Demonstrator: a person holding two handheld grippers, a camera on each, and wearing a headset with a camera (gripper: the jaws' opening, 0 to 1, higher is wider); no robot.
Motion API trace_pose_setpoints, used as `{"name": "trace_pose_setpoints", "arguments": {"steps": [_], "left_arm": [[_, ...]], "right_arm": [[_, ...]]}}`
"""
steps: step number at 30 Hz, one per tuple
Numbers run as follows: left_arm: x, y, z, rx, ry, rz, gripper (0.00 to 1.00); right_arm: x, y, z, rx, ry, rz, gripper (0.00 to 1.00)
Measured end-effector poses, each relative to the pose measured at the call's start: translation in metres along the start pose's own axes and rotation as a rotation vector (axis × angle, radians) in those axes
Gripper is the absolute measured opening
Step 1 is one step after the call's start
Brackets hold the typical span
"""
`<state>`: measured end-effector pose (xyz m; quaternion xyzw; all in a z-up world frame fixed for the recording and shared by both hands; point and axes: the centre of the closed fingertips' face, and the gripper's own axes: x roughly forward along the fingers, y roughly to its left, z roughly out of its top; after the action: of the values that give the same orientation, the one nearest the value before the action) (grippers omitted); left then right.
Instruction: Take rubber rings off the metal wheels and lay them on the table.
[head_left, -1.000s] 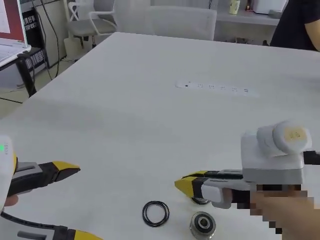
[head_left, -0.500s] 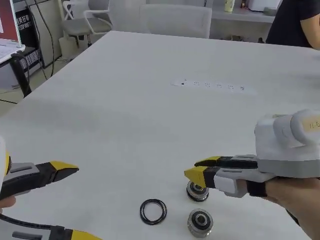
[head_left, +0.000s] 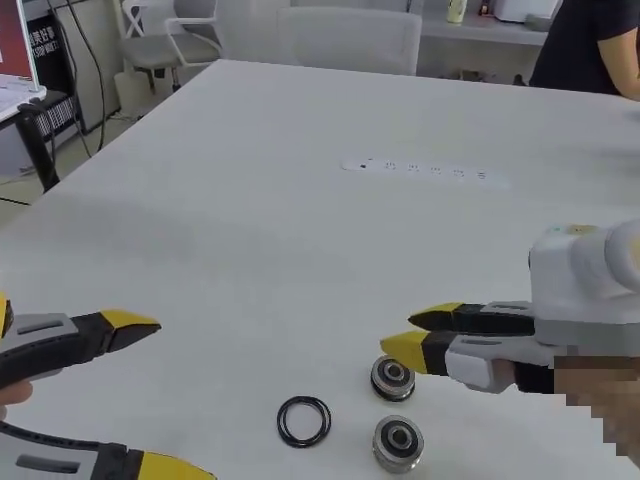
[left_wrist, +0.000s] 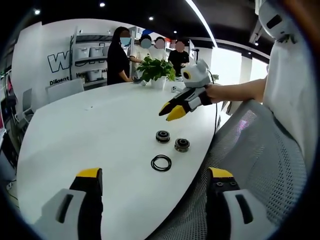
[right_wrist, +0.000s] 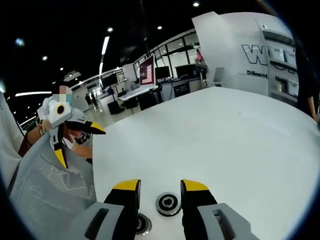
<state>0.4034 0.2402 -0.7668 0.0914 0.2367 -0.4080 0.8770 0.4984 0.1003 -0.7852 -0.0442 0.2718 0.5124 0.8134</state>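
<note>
Black, yellow-tipped right gripper (head_left: 422, 331) has backed off toward 3 o'clock since a second ago. The wheel it covered then now sits in the open.

Big white tabletop (head_left: 250, 200): all the work is near its front edge. Matching left gripper (head_left: 160, 395) is at 9 o'clock of the work, well apart, jaws wide and empty. Right gripper jaws: narrow gap, empty.

Far wheel (head_left: 392, 378): small round metal wheel with a dark band on its rim, flat on the table, axle up. No long axis, so any bearing works. It lies at 7 o'clock of the right tips, just beside them.

Near wheel (head_left: 398, 443): same kind but with a silvery rim, at 6 o'clock of the far wheel, close but apart.

Thin black rubber ring (head_left: 304, 420): flat on the table at 8 o'clock of the far wheel. Could be two overlapped, can't tell.

My read: the far wheel still wears its ring, and the right gripper is nearer.

Right gripper view frames the far wheel (right_wrist: 167, 203) in its jaw gap. Head view shows the tips beside it, not around it.
</note>
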Motion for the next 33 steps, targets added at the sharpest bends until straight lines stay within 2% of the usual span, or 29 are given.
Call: {"name": "trace_pose_setpoints", "arguments": {"steps": [3,9,15,19,23,28,33], "left_arm": [[-0.001,0.001,0.003,0.006,-0.005,0.0,0.84],[-0.002,0.002,0.018,0.025,-0.034,-0.009,0.85],[0.0,0.005,0.027,0.049,-0.037,-0.007,0.85],[0.002,0.006,0.039,0.078,-0.043,-0.013,0.85],[0.006,0.007,0.058,0.119,-0.064,-0.026,0.85],[0.014,0.0,0.081,0.18,-0.091,-0.076,0.85],[0.02,0.0,0.093,0.224,-0.084,-0.098,0.84]], "right_arm": [[-0.003,-0.004,0.0,-0.001,-0.005,-0.004,0.32],[-0.007,-0.011,-0.006,-0.019,0.01,-0.026,0.35],[-0.007,-0.016,-0.013,-0.032,0.033,-0.038,0.36],[-0.007,-0.018,-0.018,-0.034,0.045,-0.04,0.37],[-0.007,-0.02,-0.024,-0.032,0.063,-0.042,0.37],[-0.009,-0.026,-0.032,-0.019,0.08,-0.051,0.37],[-0.009,-0.031,-0.038,0.002,0.088,-0.058,0.37]]}}
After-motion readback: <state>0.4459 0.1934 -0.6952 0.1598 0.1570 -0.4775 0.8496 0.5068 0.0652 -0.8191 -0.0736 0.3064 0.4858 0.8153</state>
